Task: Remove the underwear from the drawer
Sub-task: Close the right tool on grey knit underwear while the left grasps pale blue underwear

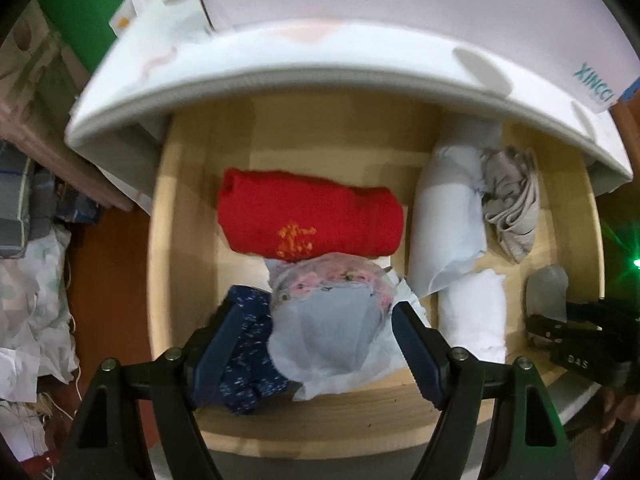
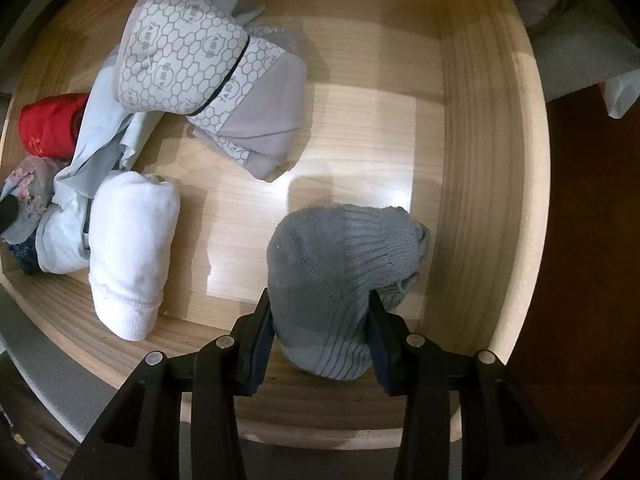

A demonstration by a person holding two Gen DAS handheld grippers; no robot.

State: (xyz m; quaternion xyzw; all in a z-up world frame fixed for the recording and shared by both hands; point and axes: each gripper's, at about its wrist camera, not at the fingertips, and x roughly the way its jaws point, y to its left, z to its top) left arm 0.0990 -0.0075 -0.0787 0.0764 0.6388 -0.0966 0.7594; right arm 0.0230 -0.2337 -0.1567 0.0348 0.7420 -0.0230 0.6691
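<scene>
Wooden drawer (image 2: 472, 128) stands open, clothes scattered across its floor. At lower centre of the left view, the left gripper (image 1: 328, 344) gapes apart around a pale floral pair of underwear (image 1: 332, 304). At bottom centre of the right view, the right gripper (image 2: 320, 320) is clamped on a grey sock (image 2: 332, 280). Step in hand looks like grasping; next, the left should close, then lift clear.

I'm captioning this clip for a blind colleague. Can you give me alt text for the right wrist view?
The right tongs are closed on a rolled grey sock near the front right corner of an open wooden drawer. To its left lies a rolled white sock, with folded grey honeycomb-print underwear behind and more garments crowded at the far left.
</scene>
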